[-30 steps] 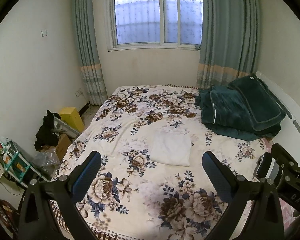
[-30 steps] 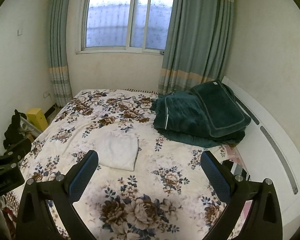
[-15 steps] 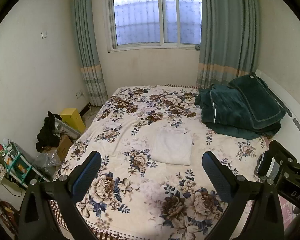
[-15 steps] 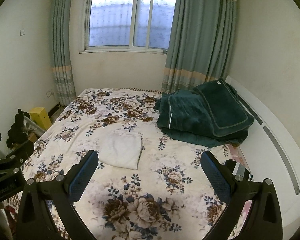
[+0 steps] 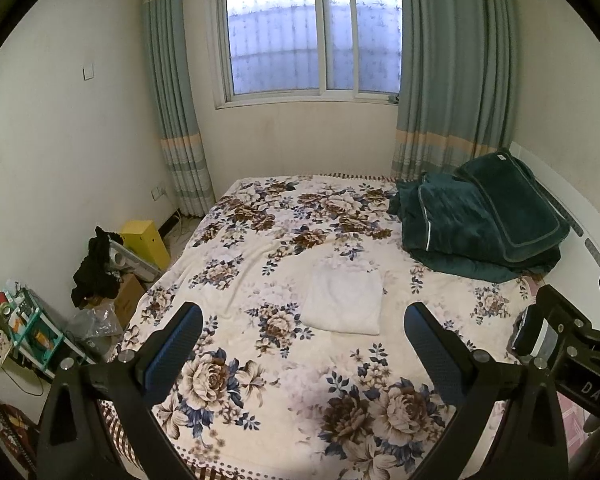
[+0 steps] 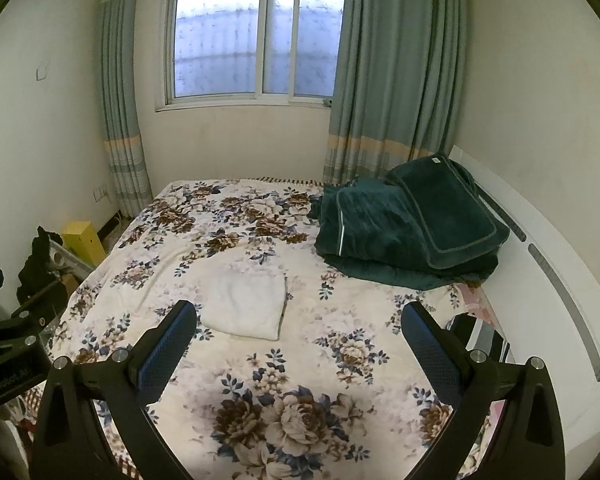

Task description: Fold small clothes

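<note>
White cloth (image 5: 344,300) prob folded, grippers apart

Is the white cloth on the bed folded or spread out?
Folded. The white cloth lies as a compact rectangle on the bed, with stacked layers showing along its right edge.

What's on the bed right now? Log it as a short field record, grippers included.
surface: bed with floral cover
garment: white cloth, folded flat, mid-bed
other bedding: dark green blanket, heaped at the far right
left gripper: open, holds nothing, short of the cloth
right gripper: open, holds nothing
floor left of the bed: yellow box
</note>
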A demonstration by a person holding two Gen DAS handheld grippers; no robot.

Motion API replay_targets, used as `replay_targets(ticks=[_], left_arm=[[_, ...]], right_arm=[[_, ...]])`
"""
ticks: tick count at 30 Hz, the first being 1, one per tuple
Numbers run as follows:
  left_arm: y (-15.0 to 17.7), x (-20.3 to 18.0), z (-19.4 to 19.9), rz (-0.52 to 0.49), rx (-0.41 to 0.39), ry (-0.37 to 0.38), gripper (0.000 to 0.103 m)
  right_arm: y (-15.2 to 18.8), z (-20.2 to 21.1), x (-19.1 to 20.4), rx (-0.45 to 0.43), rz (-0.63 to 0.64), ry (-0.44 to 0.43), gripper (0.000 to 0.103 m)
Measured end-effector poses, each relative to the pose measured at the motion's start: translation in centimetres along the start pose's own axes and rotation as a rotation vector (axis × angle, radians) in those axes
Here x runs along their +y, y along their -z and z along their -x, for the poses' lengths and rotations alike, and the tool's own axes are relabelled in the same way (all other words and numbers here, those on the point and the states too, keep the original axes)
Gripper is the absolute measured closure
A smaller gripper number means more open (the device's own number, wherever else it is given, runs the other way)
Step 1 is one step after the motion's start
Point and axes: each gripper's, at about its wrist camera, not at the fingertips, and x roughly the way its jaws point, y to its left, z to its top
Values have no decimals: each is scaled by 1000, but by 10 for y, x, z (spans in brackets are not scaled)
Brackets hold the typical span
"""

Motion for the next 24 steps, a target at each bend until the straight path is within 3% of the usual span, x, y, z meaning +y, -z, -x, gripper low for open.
replay_targets(ticks=[24], left_arm=[[-7,6,-1,-5,-1,-5,0]], right_arm=[[11,2,15,31,-42,-2,0]])
